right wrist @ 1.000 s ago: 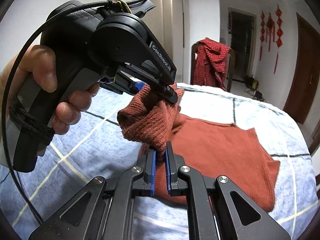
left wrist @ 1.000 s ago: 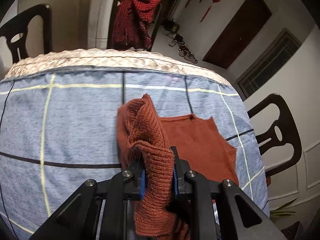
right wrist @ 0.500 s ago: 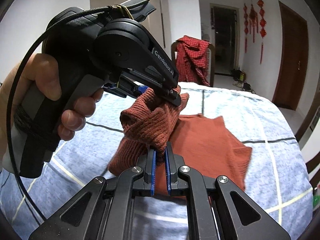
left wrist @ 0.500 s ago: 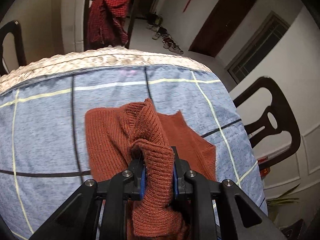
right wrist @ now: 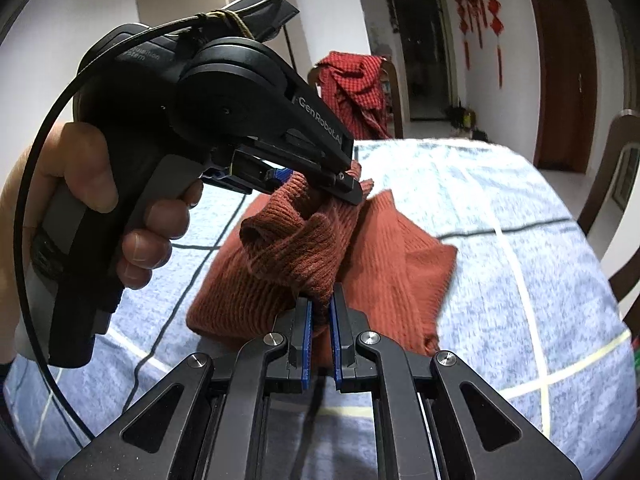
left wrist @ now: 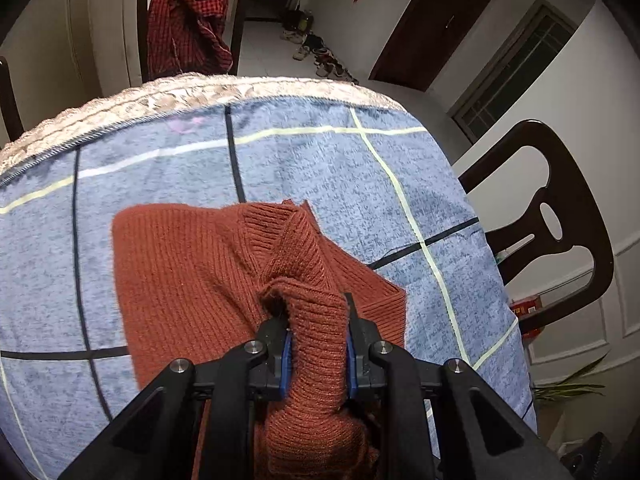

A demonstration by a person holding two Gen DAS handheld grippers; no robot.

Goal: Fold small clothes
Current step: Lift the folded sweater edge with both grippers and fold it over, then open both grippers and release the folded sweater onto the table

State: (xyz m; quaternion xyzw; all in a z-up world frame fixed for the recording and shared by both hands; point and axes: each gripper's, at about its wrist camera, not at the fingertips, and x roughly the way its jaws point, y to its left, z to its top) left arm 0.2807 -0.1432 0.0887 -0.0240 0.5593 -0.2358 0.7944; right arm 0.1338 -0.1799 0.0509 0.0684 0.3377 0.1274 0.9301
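Note:
A rust-red ribbed knit garment (left wrist: 180,272) lies on the blue checked table cover (left wrist: 320,176), one edge lifted and doubled over itself. My left gripper (left wrist: 316,340) is shut on a thick roll of that knit between its blue pads. In the right wrist view the same garment (right wrist: 392,264) spreads to the right, and my right gripper (right wrist: 320,316) is shut on another bunch of its lifted edge. A hand (right wrist: 80,196) holds the left gripper (right wrist: 344,180) just above and left of the right one, knit hanging between the two.
A dark wooden chair (left wrist: 560,240) stands at the table's right side. Another chair at the far edge carries a red checked cloth (left wrist: 188,12). The lace table edge (left wrist: 200,92) runs along the far side. Shoes (left wrist: 320,56) lie on the floor by a dark door.
Both grippers have carried the lifted knit edge across the garment. More of the flat knit now shows to the left in the left wrist view, and the folded part looks narrower in the right.

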